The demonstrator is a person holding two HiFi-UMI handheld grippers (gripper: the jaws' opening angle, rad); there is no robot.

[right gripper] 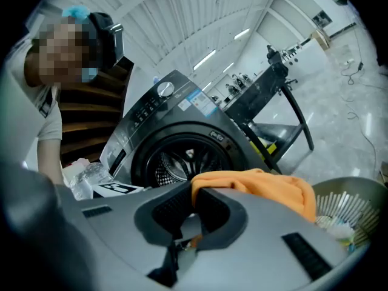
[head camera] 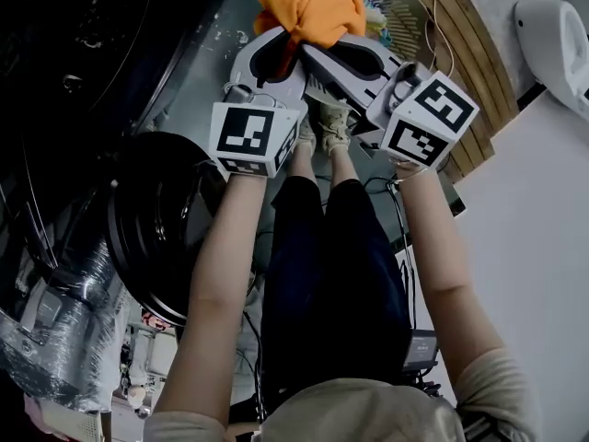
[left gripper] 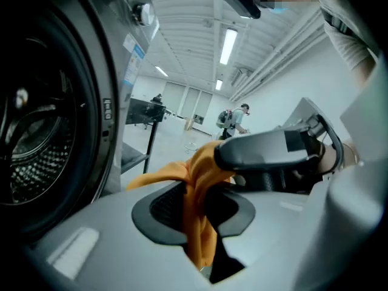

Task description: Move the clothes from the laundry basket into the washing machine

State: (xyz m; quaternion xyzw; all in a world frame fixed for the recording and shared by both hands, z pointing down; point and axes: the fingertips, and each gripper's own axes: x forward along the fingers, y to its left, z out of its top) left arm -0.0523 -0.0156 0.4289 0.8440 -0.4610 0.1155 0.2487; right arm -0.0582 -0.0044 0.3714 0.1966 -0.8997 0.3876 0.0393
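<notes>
At the frame's top centre, beside the laundry basket (head camera: 398,7), clamping the orange garment (head camera: 308,5) in closed fingers of left gripper (head camera: 279,44) and right gripper (head camera: 322,53); seemingly carrying it, next needing swinging left into the washing machine (head camera: 152,215).

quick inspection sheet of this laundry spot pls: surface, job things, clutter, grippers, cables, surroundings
surface: pale floor
job's things: orange garment held up near the laundry basket; washing machine with its door open
clutter: plastic-wrapped bundles beside the machine
grippers: left gripper and right gripper both shut on the garment
cables: dark cables on the floor by the person's feet
surroundings: large hall, strip lights, people far off, black stand
</notes>
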